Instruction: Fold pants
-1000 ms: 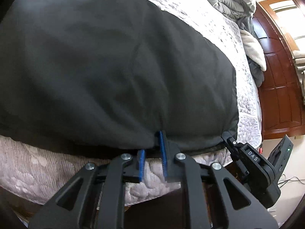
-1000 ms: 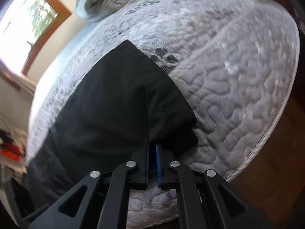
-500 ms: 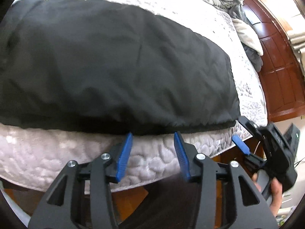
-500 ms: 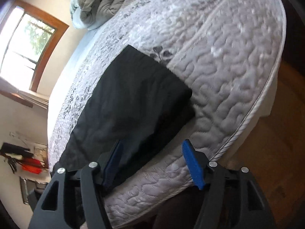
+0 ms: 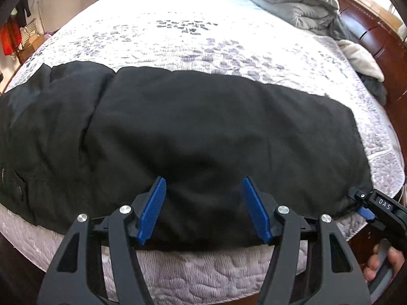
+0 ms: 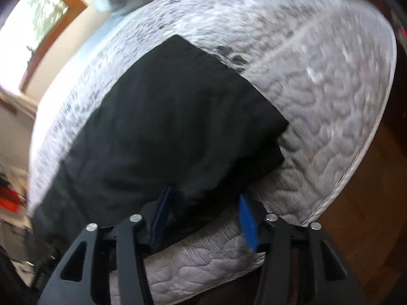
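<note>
The black pants (image 5: pixel 193 137) lie folded lengthwise across the near side of the bed, waist end to the left with a zip pocket (image 5: pixel 15 183). My left gripper (image 5: pixel 204 203) is open, its blue pads over the pants' near edge at mid-length, holding nothing. My right gripper (image 6: pixel 203 216) is open over the near corner of the leg end of the pants (image 6: pixel 165 127); this view is blurred. The right gripper also shows in the left wrist view (image 5: pixel 366 206) at the pants' right end.
The bed has a quilted grey-white mattress cover (image 5: pixel 203 35). A folded grey duvet (image 5: pixel 300 2) and loose clothes (image 5: pixel 363 61) lie by the dark wooden headboard (image 5: pixel 376 33) at the right. The mattress edge (image 5: pixel 203 274) runs just below my fingers; wooden floor (image 6: pixel 361 203) lies beside it.
Both grippers were shut on the pants' near edge a second ago, then opened and let go. They have since moved forward over the pants again, still open.
</note>
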The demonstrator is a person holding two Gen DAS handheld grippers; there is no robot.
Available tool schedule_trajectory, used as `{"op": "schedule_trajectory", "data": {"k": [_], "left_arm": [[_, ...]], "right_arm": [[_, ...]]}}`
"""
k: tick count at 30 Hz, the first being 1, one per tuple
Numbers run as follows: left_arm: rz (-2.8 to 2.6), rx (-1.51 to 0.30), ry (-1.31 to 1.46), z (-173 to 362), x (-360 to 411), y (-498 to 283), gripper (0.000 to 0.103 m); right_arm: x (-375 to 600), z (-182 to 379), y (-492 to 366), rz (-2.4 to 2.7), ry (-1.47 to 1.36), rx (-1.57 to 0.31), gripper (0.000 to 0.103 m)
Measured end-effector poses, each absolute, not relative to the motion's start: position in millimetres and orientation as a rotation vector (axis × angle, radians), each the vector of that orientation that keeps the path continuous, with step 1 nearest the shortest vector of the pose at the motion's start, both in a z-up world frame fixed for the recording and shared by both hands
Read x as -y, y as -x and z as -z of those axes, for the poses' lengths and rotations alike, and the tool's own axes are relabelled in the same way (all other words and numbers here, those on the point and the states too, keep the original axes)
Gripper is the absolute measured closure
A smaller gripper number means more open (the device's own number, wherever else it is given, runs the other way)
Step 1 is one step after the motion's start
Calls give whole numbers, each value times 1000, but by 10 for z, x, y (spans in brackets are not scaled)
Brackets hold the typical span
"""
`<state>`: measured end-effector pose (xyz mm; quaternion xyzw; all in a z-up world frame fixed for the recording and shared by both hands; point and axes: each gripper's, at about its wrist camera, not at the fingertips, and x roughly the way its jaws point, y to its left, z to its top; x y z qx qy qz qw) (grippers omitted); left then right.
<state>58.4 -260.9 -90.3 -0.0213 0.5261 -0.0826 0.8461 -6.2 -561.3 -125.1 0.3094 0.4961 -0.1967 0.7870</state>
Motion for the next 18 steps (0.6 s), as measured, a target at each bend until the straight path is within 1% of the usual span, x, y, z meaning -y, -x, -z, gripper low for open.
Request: {"op": "schedule_trajectory", "data": {"k": [2, 3, 4, 5, 7, 10, 14, 17, 18], "left_arm": [[170, -1103, 13, 910, 2681, -596, 40], [170, -1107, -2, 915, 2720, -601, 39], [174, -1114, -16, 920, 2748, -606, 39], [175, -1118, -24, 928, 2708, -593, 39], [176, -1125, -23, 938, 2748, -626, 38], [182, -1140, -40, 1004, 2744, -627, 38], [202, -1153, -45, 1020, 2704, -620, 39], [216, -1197, 21, 1071, 2552, -662, 46], [214, -1206, 36, 1092, 2500, -683, 54]], "right_arm": [[5547, 1227, 7, 438, -599, -1081, 66], [5529, 1219, -7, 443, -573, -1082, 76], [5519, 1209, -13, 444, -554, -1081, 81], [5501, 1195, -29, 437, -523, -1083, 82], [5473, 1165, -47, 426, -487, -1082, 88], [5401, 1122, -53, 424, -450, -1072, 93], [5451, 1032, 3, 416, -477, -1029, 95], [5483, 951, 11, 406, -506, -1000, 95], [5495, 937, 20, 401, -518, -995, 95]]}}
